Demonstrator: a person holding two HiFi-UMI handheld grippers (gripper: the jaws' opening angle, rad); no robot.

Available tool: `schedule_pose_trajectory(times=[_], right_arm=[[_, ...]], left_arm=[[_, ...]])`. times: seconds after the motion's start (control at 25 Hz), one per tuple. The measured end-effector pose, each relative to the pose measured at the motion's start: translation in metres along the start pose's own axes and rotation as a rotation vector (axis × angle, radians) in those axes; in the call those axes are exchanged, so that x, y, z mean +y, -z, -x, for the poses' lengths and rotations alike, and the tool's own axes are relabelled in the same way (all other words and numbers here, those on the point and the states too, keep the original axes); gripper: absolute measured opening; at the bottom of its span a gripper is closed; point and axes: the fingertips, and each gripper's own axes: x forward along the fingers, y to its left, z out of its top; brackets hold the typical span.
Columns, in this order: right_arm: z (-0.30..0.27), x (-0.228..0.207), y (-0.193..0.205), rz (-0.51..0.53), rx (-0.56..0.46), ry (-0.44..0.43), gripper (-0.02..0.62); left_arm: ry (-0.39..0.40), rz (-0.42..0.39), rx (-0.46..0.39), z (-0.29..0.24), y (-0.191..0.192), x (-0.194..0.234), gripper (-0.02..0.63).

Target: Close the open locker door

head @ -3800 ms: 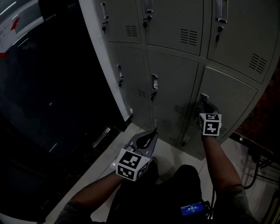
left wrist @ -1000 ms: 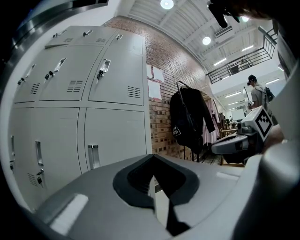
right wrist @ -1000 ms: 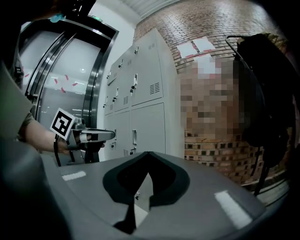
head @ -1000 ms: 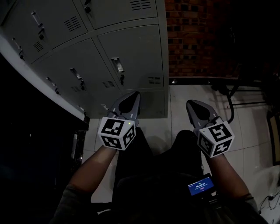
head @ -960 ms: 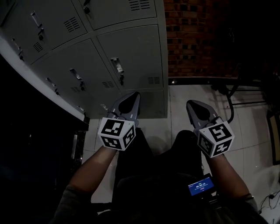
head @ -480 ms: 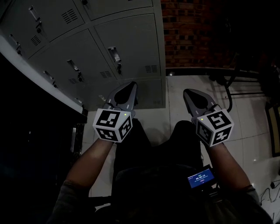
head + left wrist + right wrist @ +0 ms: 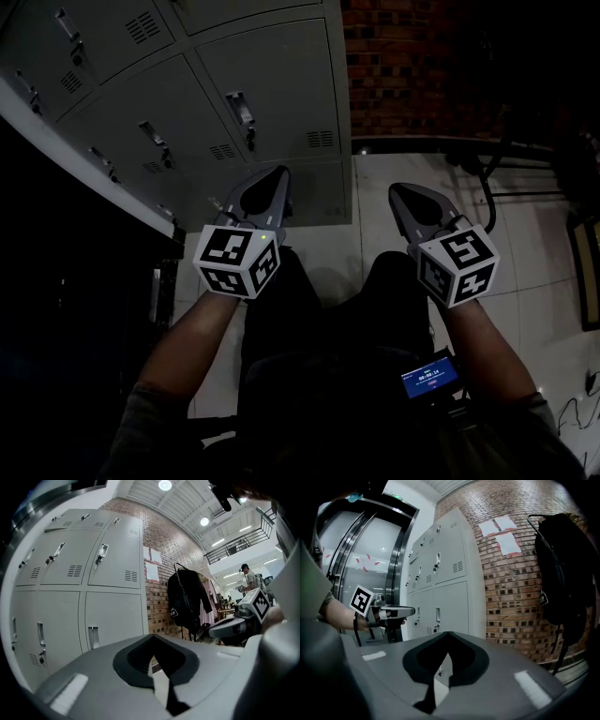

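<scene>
Head view, itemised.

- **Locker bank** (image 7: 141,103): grey steel, filling the frame from 9 to 12 o'clock. Its end column abuts a brick wall (image 7: 422,66) at 1 o'clock.
- **Locker door** (image 7: 281,84): the lower door of that end column, at 12 o'clock from the left tongs. It lies flush with its neighbours, with its recessed handle (image 7: 242,108) showing. No door in any view stands ajar, so the closing is judged done.
- **Left tongs** (image 7: 277,178): tips together with nothing between them. They are held level, pointing toward the foot of the bank and not touching it.
- **Right tongs** (image 7: 400,194): likewise pinched shut and empty. They sit at 3 o'clock of the left pair, over pale floor tiles (image 7: 525,225), well apart from the lockers.
- **Marker cubes** (image 7: 236,261): one on each tool, facing up toward the head camera.

Left gripper view: the same bank runs from 9 to 11 o'clock, with every door flat. A black jacket (image 7: 185,602) hangs on a rack against the brick at 1 o'clock.

Right gripper view: paper sheets (image 7: 501,534) are stuck to the brick at 1 o'clock.

Note on posture: closed tips make a blunt pusher, which suits a door that wants a shove rather than a grasp. Both tools are held side by side above the person's knees, clear of the steel, so neither seems to be working at present. Whether the latch has caught cannot be told.
</scene>
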Motion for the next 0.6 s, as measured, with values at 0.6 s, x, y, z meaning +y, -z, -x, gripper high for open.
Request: schedule_pose_trajectory(times=[0.6], right_arm=[[0.009,0.003,-0.0027,-0.002,-0.002,0.003,0.0]], left_arm=[[0.011,0.004,0.004,0.0027,-0.004,-0.0089,0.002]])
